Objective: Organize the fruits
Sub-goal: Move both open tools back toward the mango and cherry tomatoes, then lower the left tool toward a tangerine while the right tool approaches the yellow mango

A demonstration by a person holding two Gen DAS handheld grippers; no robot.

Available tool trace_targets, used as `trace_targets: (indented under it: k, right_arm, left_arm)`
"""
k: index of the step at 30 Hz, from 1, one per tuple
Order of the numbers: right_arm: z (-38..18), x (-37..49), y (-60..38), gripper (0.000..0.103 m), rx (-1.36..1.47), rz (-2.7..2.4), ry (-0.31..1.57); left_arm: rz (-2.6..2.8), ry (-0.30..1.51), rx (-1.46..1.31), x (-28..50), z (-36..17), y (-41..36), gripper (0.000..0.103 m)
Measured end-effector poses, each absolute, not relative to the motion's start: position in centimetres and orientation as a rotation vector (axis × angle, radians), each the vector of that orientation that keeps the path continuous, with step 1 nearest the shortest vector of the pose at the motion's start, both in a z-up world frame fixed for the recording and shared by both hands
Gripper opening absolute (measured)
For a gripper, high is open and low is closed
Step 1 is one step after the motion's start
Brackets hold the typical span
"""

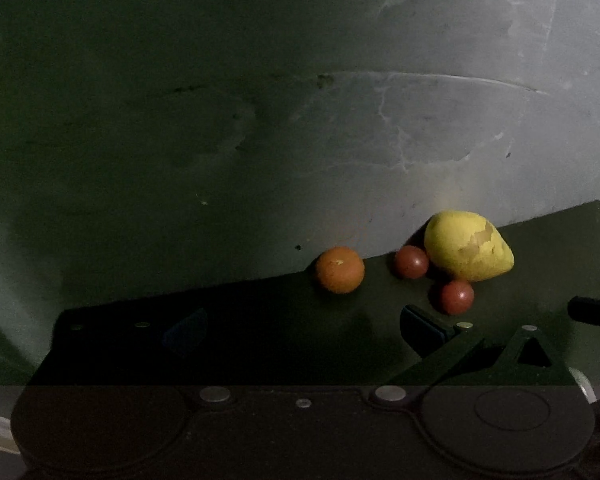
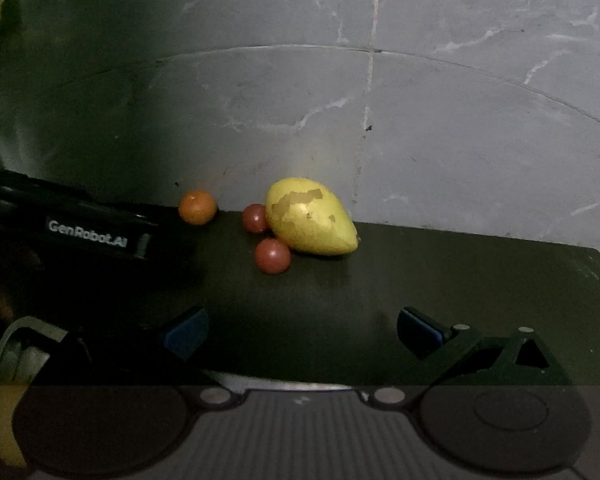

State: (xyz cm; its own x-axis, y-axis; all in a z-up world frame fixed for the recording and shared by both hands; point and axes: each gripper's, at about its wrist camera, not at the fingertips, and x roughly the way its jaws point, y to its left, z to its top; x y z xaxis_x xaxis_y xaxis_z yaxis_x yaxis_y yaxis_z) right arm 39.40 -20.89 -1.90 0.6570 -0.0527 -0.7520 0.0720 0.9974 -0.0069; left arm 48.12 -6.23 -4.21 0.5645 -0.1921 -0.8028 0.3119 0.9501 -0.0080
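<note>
Both grippers gape wide and hold nothing: left gripper, right gripper. Ahead on the dark desk sit an orange, two small red fruits, both touching a yellow mango. Only the right view shows the left gripper's body, marked GenRobot.AI.

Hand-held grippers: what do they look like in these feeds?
Both are black with blue pads on the fingertips. The right hand-held gripper has silver rivets on its finger links, a triangular cut-out in one link and round black housings at its base. The left hand-held gripper looks alike; seen from the right wrist view, its body carries white "GenRobot.AI" lettering. No sleeves or cables show.
</note>
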Motion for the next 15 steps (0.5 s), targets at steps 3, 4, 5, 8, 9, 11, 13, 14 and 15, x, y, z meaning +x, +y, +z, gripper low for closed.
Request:
trace_targets:
  k: [3, 4, 5, 8, 9, 11, 13, 14, 15]
  right_arm:
    - [-2.1, 40.0, -20.9, 0.100, 0.032, -0.056, 0.848]
    - [-2.2, 40.1, -20.9, 0.098, 0.035, -0.049, 0.846]
    - [-2.3, 40.3, -20.9, 0.097, 0.037, -0.046, 0.847]
    - [-2.6, 40.7, -20.9, 0.093, 0.039, -0.040, 0.852]
    - [-2.7, 40.8, -20.8, 0.092, 0.041, -0.037, 0.852]
    - [-2.8, 41.0, -20.9, 0.089, 0.047, -0.031, 0.850]
    - [-2.8, 41.2, -20.9, 0.086, 0.051, -0.024, 0.848]
    - [-2.8, 41.2, -20.9, 0.084, 0.053, -0.022, 0.847]
    - [-2.9, 41.3, -20.9, 0.083, 0.055, -0.020, 0.845]
  left_arm:
    - [-0.300, 0.930, 0.119, 48.6, -4.5, -6.6, 0.102]
    - [-0.300, 0.928, 0.112, 48.8, -4.6, -6.7, 0.102]
    - [-0.300, 0.929, 0.106, 48.9, -4.6, -6.8, 0.102]
    - [-0.301, 0.929, 0.087, 49.4, -4.7, -7.1, 0.102]
    - [-0.301, 0.929, 0.082, 49.5, -4.8, -7.2, 0.102]
    - [-0.304, 0.930, 0.072, 49.8, -4.7, -7.2, 0.102]
    - [-0.306, 0.928, 0.064, 50.0, -4.8, -7.4, 0.100]
    - [-0.308, 0.928, 0.062, 50.3, -4.8, -7.5, 0.099]
    - [-0.310, 0.928, 0.059, 50.5, -4.8, -7.5, 0.099]
